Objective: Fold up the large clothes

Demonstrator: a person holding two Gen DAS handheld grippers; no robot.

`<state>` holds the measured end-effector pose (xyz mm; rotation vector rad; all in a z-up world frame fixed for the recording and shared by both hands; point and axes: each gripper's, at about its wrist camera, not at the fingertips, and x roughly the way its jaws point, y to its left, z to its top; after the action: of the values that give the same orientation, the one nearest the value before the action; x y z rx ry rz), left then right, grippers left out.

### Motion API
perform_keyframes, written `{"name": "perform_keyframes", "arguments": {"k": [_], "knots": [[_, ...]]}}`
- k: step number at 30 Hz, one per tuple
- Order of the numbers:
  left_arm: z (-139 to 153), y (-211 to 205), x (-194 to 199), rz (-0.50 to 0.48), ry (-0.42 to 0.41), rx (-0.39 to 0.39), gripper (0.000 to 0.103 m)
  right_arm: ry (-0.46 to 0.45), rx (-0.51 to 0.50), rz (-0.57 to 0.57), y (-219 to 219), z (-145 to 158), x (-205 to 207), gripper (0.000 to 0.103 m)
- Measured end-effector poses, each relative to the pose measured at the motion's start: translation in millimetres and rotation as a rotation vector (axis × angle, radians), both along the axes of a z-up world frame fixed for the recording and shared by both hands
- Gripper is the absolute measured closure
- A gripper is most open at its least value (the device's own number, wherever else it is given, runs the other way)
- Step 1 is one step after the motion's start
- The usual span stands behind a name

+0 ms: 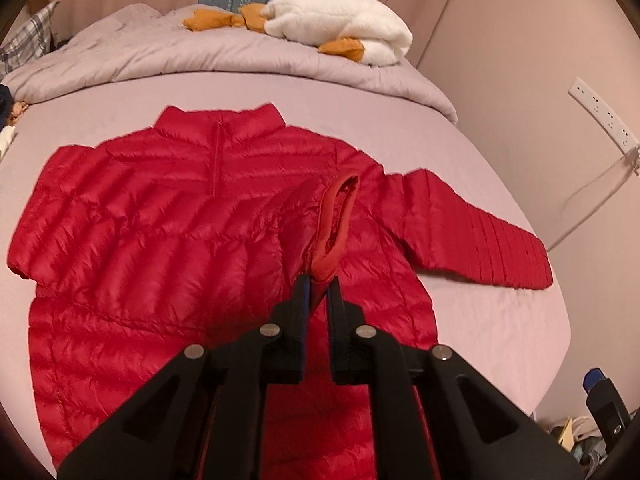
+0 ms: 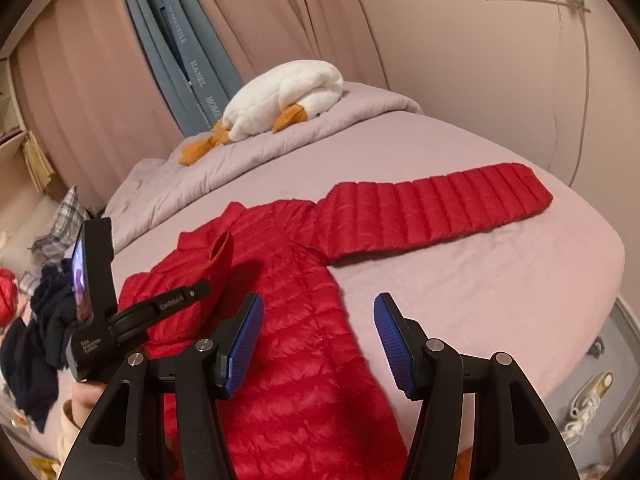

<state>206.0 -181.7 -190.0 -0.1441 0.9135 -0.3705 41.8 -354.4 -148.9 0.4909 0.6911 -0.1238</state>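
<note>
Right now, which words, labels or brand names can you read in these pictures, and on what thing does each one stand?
"HOME": blue hanging fabric behind the bed, printed along its length.
"HANEL": same blue fabric, above "HOME".
A third word higher on the fabric: too blurred to read.
White brand word on the left hand-held gripper arm: too blurred to read.
Small white lines on its black body: too small to read.
Red jacket: no text visible.

- Red quilted puffer jacket, stitched in narrow bands
- Pale lilac bed sheet and duvet (plain)
- White plush goose with orange feet and beak
- Black grippers: blue ribbed pads
- Dusty pink curtains
- Grey-white plaid cloth
</note>
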Motion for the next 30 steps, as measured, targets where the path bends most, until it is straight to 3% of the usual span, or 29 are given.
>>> {"name": "perform_keyframes", "arguments": {"k": [1, 3, 10, 15, 18, 21, 30], "knots": [[-1, -2, 0, -0.005, 0.006, 0.001, 0.084, 0.005, 0.003, -0.002, 0, -1, 0, 0.044], [0, -1, -2, -0.011, 0.018, -0.01, 0.057, 0.014, 0.006, -0.004, -1, -3, 1, 0.044], [25, 18, -14, -0.022, 0.011, -0.084, 0.028, 0.026, 0.002, 0.002, 1, -4, 4, 0.044], [56, 60, -23, 0.045, -0.044, -0.135, 0.007, 0.033, -0.004, 0.021, 6, -5, 8, 0.044], [74, 95, -29, 0.117, -0.088, -0.154, 0.0, 0.037, -0.004, 0.033, 11, -6, 11, 0.044], [85, 134, -35, 0.183, -0.119, -0.158, 0.0, 0.04, -0.01, 0.051, 17, -5, 15, 0.044], [76, 236, -63, 0.44, -0.149, -0.121, 0.0, 0.032, -0.038, 0.115, 42, 3, 29, 0.044]]}}
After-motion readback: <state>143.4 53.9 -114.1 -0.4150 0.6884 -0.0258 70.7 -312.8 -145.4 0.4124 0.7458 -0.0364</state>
